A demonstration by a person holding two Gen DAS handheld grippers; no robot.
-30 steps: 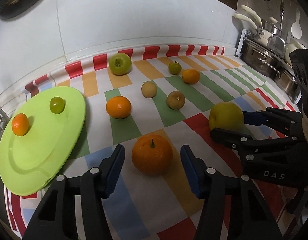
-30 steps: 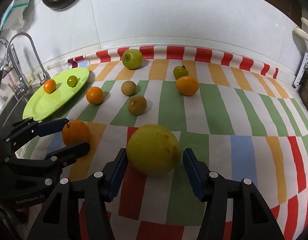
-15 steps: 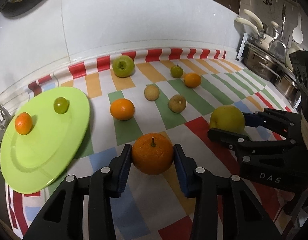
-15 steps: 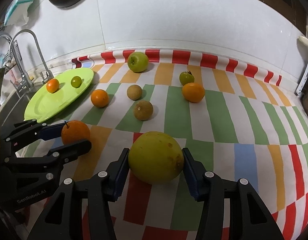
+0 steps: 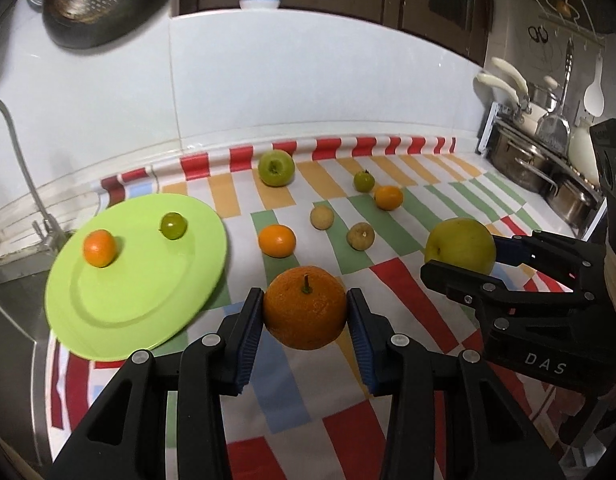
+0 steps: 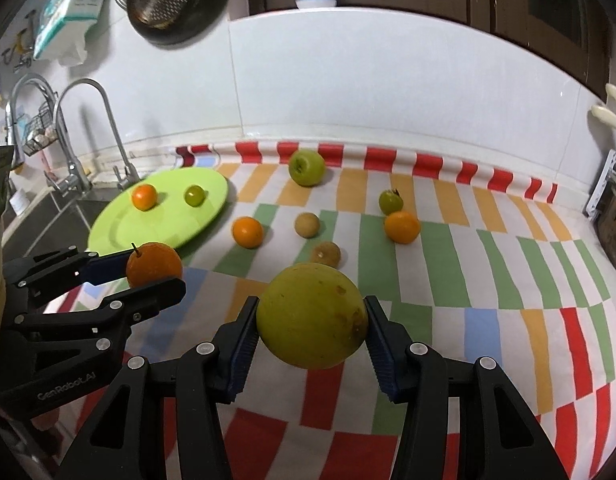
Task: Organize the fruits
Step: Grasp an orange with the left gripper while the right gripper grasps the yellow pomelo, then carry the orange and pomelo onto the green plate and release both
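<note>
Left gripper (image 5: 305, 312) clamped on a dimpled orange (image 5: 304, 307) with stem; right gripper (image 6: 311, 326) clamped on a blemished yellow-green pear (image 6: 312, 315).

- The left gripper (image 5: 305, 330) is clamping a big orange (image 5: 304, 307) between its two blue pads (image 5: 249, 330), holding it clear of the striped cloth (image 5: 388, 280).
- To the right of the fingers, the right gripper (image 5: 468, 258) is gripping a yellow-green fruit (image 5: 460, 245).
- To the left of the fingers, a green plate (image 5: 119, 312) is carrying a small orange (image 5: 99, 248) and a small green fruit (image 5: 173, 225).
- Beyond the fingertips, a green apple (image 5: 276, 168) is sitting near the wall.
</note>
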